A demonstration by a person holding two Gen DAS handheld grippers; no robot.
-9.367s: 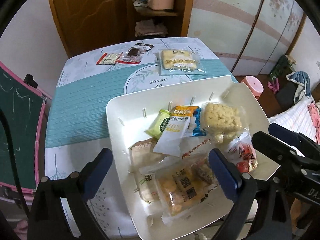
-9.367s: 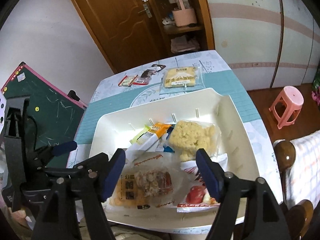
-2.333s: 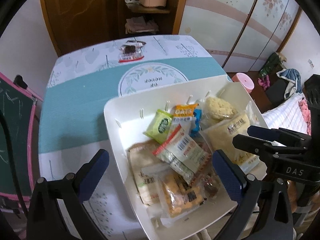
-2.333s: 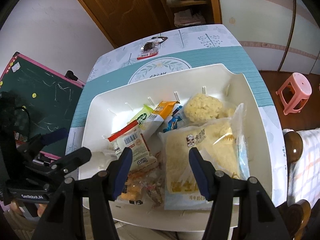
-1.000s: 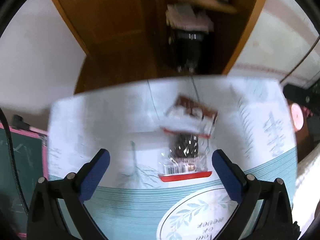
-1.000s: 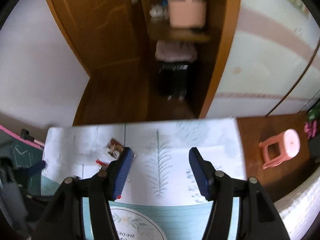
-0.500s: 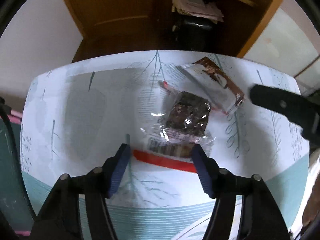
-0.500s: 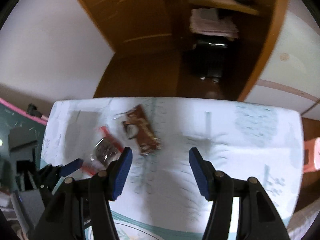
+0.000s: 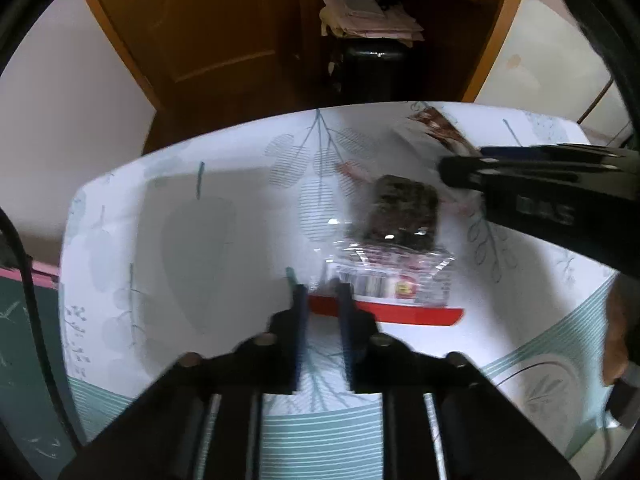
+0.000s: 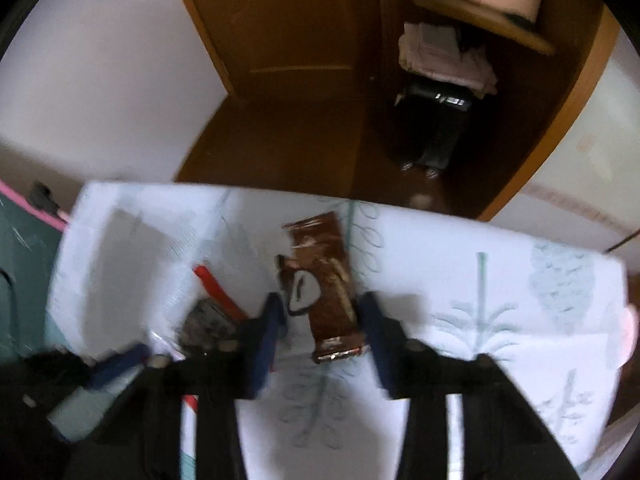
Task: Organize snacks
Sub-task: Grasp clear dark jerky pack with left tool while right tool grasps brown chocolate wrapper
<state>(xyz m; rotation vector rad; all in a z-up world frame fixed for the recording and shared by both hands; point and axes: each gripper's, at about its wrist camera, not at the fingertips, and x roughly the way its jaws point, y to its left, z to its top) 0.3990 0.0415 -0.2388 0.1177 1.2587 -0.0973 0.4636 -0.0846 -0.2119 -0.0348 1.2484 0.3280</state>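
Note:
A clear packet (image 9: 392, 264) with a red edge and a dark cake inside lies near the far end of the patterned table (image 9: 200, 240). My left gripper (image 9: 320, 300) is shut on its near left corner. Beside it lies a brown wrapped bar (image 10: 328, 280), also visible in the left wrist view as the brown bar (image 9: 436, 128). My right gripper (image 10: 322, 316) straddles the bar's near end. Its jaws are closing, and the pads stand close to the bar's two edges. In the right wrist view the clear packet (image 10: 208, 320) shows at the left.
The table's far edge (image 10: 280, 192) runs just beyond the snacks, with brown floor below. Behind it stand a wooden door (image 9: 208, 28) and a shelf with folded cloth (image 10: 444, 56). A green chalkboard (image 9: 20, 360) stands at the left. A person's hand (image 9: 616, 332) shows at the right.
Both grippers have sunk toward the table's far end. The left jaws have gone from wide open to shut on the clear packet's corner. The right jaws have narrowed around the brown bar.

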